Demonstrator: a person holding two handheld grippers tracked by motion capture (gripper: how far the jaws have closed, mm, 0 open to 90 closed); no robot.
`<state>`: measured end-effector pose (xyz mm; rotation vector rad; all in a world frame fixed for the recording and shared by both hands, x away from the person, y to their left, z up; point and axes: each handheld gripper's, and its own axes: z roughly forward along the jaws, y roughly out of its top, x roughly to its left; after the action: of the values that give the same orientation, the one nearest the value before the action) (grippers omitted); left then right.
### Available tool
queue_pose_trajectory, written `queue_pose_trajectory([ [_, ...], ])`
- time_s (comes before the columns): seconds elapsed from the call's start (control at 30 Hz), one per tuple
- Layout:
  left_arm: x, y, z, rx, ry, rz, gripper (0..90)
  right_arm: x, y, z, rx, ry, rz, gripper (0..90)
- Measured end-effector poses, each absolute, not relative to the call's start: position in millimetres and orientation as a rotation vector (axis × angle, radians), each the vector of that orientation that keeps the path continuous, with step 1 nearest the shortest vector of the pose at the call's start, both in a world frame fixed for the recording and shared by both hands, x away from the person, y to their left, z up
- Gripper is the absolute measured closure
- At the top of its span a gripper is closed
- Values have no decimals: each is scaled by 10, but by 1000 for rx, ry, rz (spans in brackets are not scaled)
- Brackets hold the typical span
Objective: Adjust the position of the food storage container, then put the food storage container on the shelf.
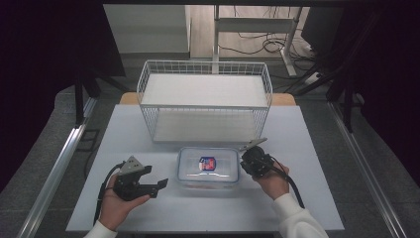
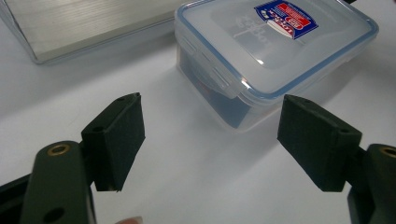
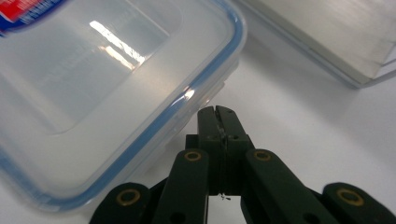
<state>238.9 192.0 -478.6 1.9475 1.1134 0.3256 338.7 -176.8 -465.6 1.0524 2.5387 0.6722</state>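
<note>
Item: clear plastic food box (image 1: 208, 168) with a blue-sealed snap lid and a red-and-blue label (image 1: 207, 163) on top, lying flat on the white desk (image 1: 148, 208), near its middle and just in front of the wire rack. Lid seated on the box; side latch flap (image 2: 210, 70) folded down against the wall in the left gripper view. Contents: something dark with a touch of red shows through the wall in that view; what it is cannot be told. Left gripper (image 1: 161, 185): held in the person's left hand (image 1: 115, 206), to the left of the box and apart from it, its fingers (image 2: 119, 140) spread wide and empty, the box's near corner lying beyond the gap between them. Right gripper (image 3: 218, 114): held in the right hand (image 1: 274, 183) at the box's right end, fingers (image 3: 208, 123) pressed together with nothing visible between them, their tips just beside the lid's rim at a rounded corner; whether they touch the box cannot be told. Rack: white wire rack (image 1: 205, 101) with two flat shelves, standing at the far side of the desk behind the box, both shelves bare. Its lower shelf edge (image 2: 88, 28) shows beyond the box in both gripper views. White sleeve (image 1: 299, 220) on the right forearm.
</note>
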Motion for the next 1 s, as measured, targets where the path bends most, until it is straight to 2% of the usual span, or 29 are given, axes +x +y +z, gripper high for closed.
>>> queue_pose_trajectory([
  [0.3,2390,1945,-4784,1938,1123,324,227,3095,-2252,-4469,1120,2429,907,887],
  [0.43,2398,1944,-4786,1935,1124,327,225,3074,-2355,-4435,1154,2388,974,883],
  [0.5,2404,1941,-4790,1939,1124,326,223,3082,-2389,-4430,1181,2384,1023,854],
  [0.53,2407,1941,-4791,1939,1125,325,223,3087,-2393,-4437,1183,2388,1047,824],
  [0.57,2409,1943,-4792,1939,1126,324,222,3089,-2396,-4445,1162,2398,1073,748],
  [0.67,2415,1956,-4791,1937,1128,320,220,3090,-2375,-4454,1144,2390,1144,415],
  [0.73,2413,1961,-4792,1932,1138,315,214,3089,-2370,-4445,1158,2367,1186,298],
  [0.83,2410,1973,-4787,1928,1136,311,198,3069,-2374,-4431,1151,2347,1220,224],
  [1.0,2423,1979,-4772,1912,1141,300,178,3067,-2378,-4414,1177,2337,1264,201],
])
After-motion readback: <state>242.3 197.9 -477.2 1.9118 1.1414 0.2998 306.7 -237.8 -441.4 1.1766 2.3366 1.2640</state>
